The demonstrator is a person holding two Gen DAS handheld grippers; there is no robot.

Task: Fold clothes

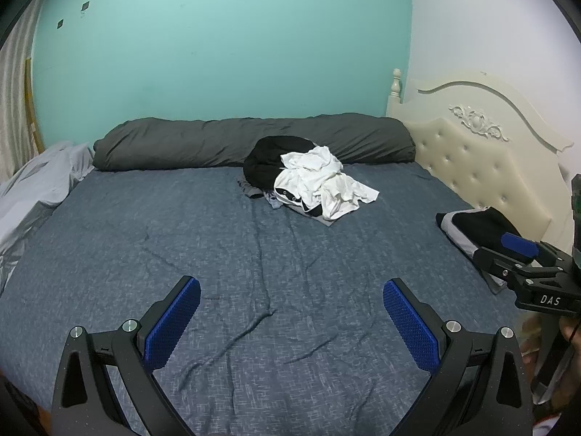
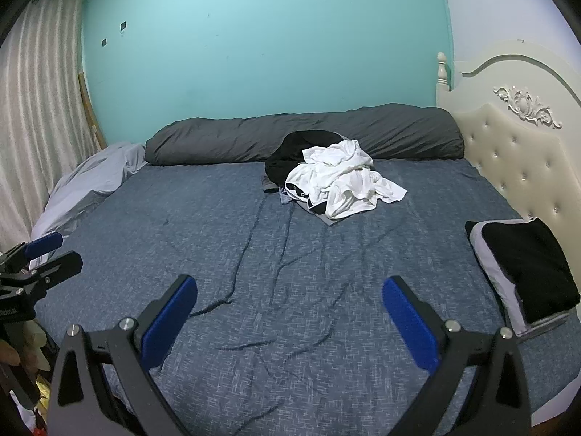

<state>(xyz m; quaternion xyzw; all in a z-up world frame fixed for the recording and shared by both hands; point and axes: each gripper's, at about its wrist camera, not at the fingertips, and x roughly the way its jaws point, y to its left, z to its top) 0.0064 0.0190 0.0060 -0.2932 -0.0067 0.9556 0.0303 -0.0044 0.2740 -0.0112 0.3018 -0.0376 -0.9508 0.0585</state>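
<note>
Both of your grippers hang over the near edge of the bed, and neither holds anything. Your left gripper has its blue-padded fingers spread wide with only wrinkled blue sheet between them; your right gripper is spread just as wide over the same bare sheet. From the left wrist view the right gripper shows again at the far right edge, and from the right wrist view the left one shows at the far left edge — so the two sit side by side, apart from each other.

The clothes you are to fold lie in an unfolded pile toward the far side of the bed, well away from both grippers. A crumpled white garment sits on top, a black garment is bunched behind it, and bits of grey and light blue cloth poke out beneath. The pile rests just in front of the long dark grey bolster that runs along the teal wall.

One folded black-and-grey garment lies at the right side of the bed, beside the cream tufted headboard. A rumpled light grey blanket is heaped at the opposite side of the bed from the headboard, next to the curtain.
</note>
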